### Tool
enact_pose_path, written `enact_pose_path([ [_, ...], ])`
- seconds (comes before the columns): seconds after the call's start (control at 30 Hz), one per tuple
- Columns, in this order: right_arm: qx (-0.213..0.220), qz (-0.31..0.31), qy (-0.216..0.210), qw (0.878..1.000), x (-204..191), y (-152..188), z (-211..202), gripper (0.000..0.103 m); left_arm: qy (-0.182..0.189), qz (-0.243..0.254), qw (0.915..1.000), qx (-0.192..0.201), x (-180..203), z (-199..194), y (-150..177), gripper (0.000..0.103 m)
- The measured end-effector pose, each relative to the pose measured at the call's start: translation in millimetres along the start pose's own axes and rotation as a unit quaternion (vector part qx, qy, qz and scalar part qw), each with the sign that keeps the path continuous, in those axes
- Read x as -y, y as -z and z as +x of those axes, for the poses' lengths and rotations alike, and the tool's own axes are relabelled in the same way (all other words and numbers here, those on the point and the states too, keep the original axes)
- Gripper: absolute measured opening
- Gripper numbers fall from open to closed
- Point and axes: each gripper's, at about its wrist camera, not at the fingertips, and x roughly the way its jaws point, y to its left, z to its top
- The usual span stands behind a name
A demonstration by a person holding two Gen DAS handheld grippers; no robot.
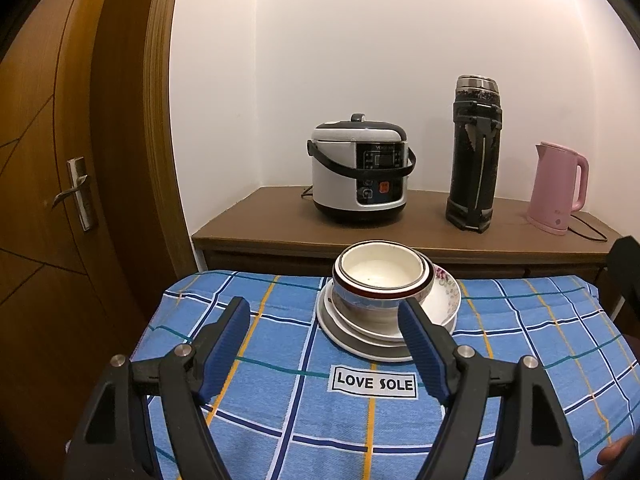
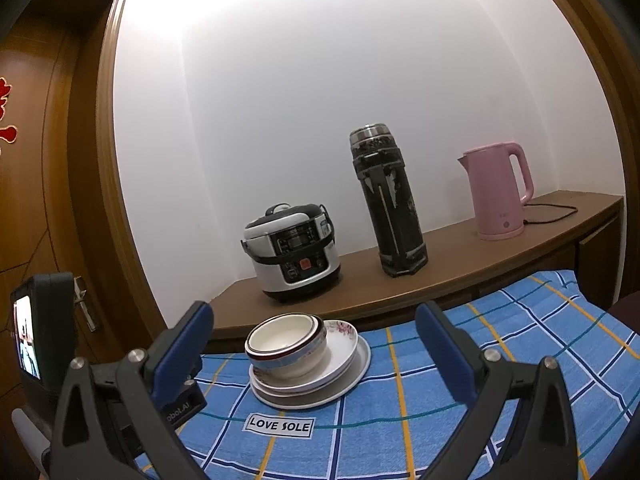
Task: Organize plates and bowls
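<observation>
- Bowls (image 1: 382, 276) nest off-centre on stacked plates (image 1: 360, 340); an uneven lift could tip them.
- Left tongs (image 1: 324, 344) and right tongs (image 2: 316, 344) stand spread, empty, short of the plates.

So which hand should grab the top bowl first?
Probably left. The left tool is open and points almost straight at the top bowl; the right tool is open too, but the stack sits off-centre.

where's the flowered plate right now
The flowered plate sits in the dish stack on the blue checked cloth, under the nested bowls and poking out to their right in both wrist views, just beyond the LOVE SOLE label.
</observation>
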Motion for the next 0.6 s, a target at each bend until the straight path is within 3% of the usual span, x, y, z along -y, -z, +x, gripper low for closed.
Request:
enact_pose_path([
  [0.6,-0.006,0.004,0.0,1.0,5.1,0.5,3.7,0.103,-0.003,0.004,1.0,0.001,2.8,1.1,1.1,0.079],
])
